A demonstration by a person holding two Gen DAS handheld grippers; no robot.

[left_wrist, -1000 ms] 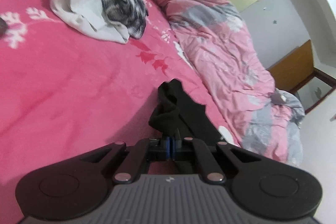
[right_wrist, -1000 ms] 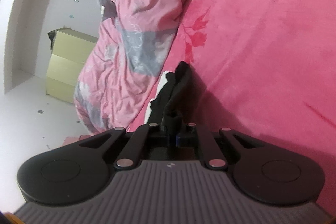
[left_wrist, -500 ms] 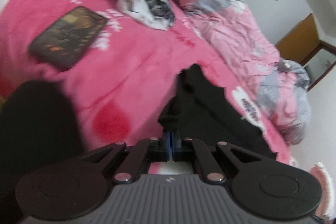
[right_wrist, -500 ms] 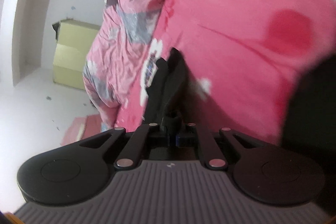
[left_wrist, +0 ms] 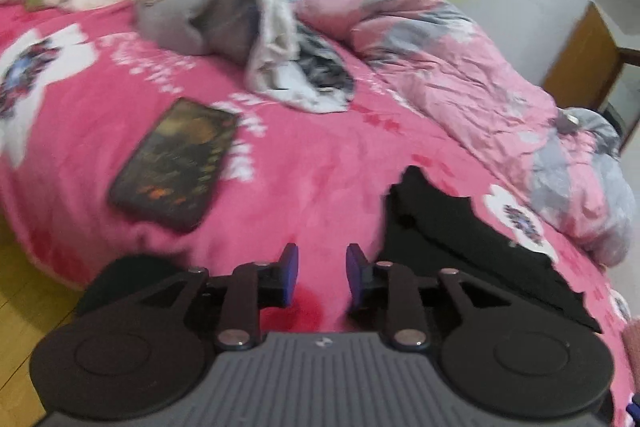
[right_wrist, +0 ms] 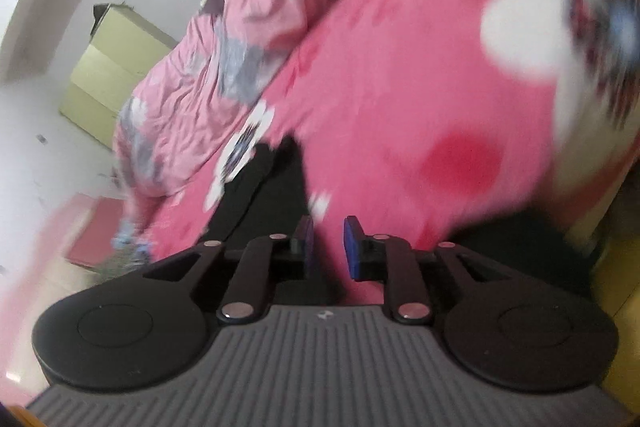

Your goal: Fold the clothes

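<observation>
On the pink bed cover (left_wrist: 312,187) the black garment (left_wrist: 460,247) lies flat, just right of the left gripper (left_wrist: 322,277) and left of the right gripper (right_wrist: 329,247). Both claws are opening — a small gap, only cover between the pads. A phone (left_wrist: 176,163) and a heap of clothes (left_wrist: 256,47) lie farther up the bed.

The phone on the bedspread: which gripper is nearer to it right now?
Left. The phone lies ahead and left of the left gripper, whose jaws are opening, empty. The right gripper, also opening, shows no phone in its view.
</observation>
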